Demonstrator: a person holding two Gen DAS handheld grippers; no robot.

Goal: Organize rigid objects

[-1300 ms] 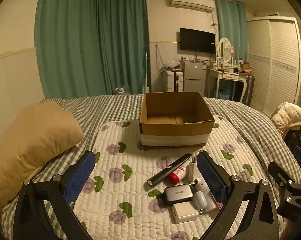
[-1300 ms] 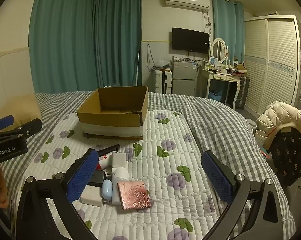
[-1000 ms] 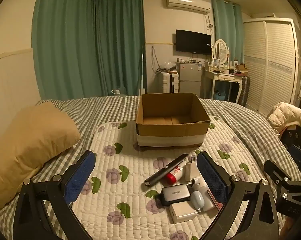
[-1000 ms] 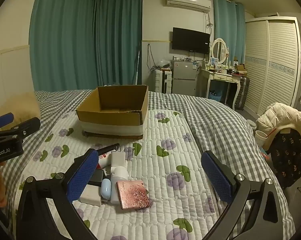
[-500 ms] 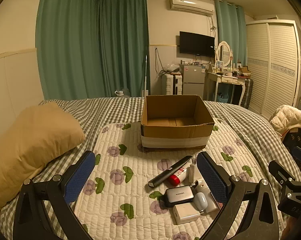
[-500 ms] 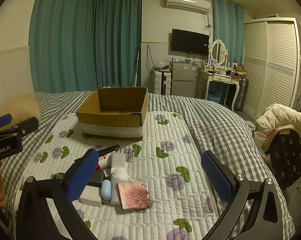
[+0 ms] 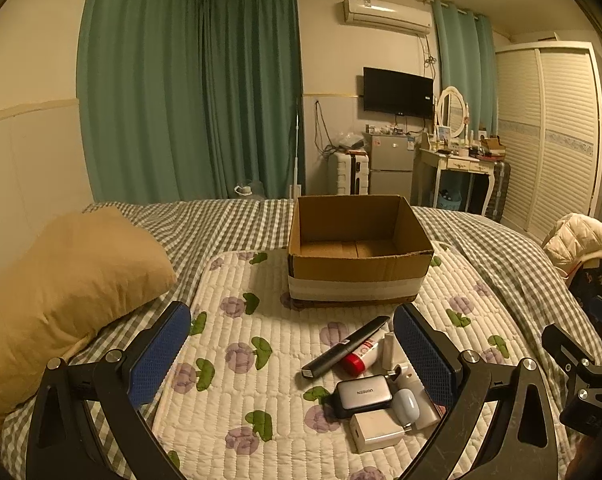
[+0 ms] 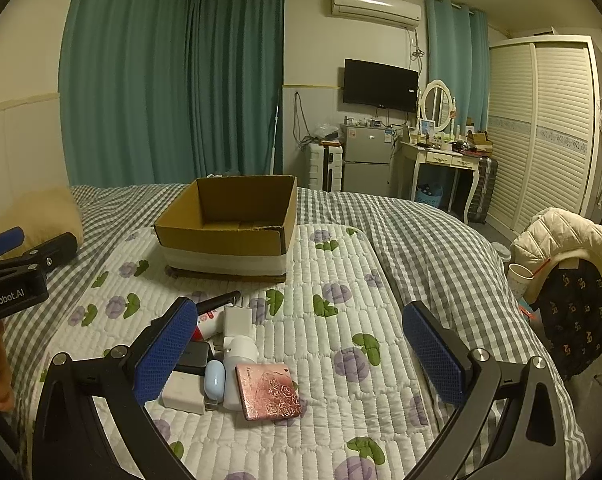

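Observation:
An open cardboard box [image 7: 359, 254] [image 8: 229, 224] stands on the quilted mat and nothing shows inside it. In front of it lies a cluster: a black remote [image 7: 345, 347], a red-capped white tube [image 7: 363, 354], a grey power bank [image 7: 363, 392], a pale blue earbud case [image 7: 406, 406] [image 8: 214, 378], white chargers [image 7: 375, 430] [image 8: 239, 320] and a pink rose-patterned box [image 8: 268, 390]. My left gripper [image 7: 291, 354] is open above the mat, left of the cluster. My right gripper [image 8: 297, 346] is open, with the cluster by its left finger. Neither holds anything.
A tan pillow [image 7: 61, 280] lies at the mat's left. The floral mat [image 8: 341, 320] tops a checked bedspread [image 8: 421, 232]. A chair with a white jacket [image 8: 561, 240] stands past the bed's right edge. Wardrobe, desk and fridge line the far wall.
Both views have only shifted slightly; the box and cluster lie where they were. Both grippers stay open.

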